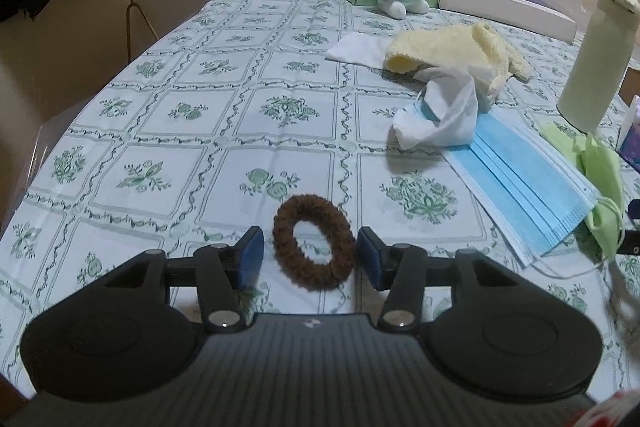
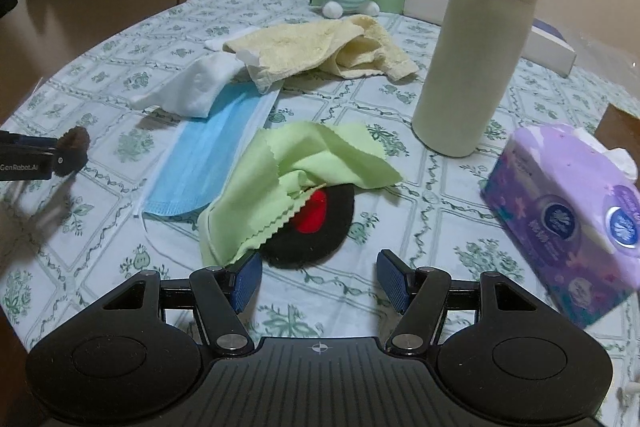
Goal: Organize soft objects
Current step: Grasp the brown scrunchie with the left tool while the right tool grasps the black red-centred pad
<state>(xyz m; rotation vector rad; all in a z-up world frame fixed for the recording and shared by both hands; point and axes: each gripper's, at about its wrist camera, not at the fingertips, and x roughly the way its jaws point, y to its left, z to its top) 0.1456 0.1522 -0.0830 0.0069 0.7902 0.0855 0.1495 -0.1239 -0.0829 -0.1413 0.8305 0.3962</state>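
Scrunchie (image 1: 313,242) sits on the near part of the bench (image 1: 200,115), a fuzzy brown ring lying flat between the left hand-held gripper (image 1: 310,257) pads, jaws not squeezing it. It's light and squishy, so I'd pinch straight across the ring. Right hand-held gripper (image 2: 318,281) hangs wide and empty, just short of the green cloth (image 2: 280,187) and black pouch (image 2: 320,227).

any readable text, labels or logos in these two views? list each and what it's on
"GenRobot.AI": white print on the side of the left tongs, seen at the left edge of the right wrist view.
Purple tissue pack: round blue logos and print, too blurred to read.
Nothing else bears readable text.
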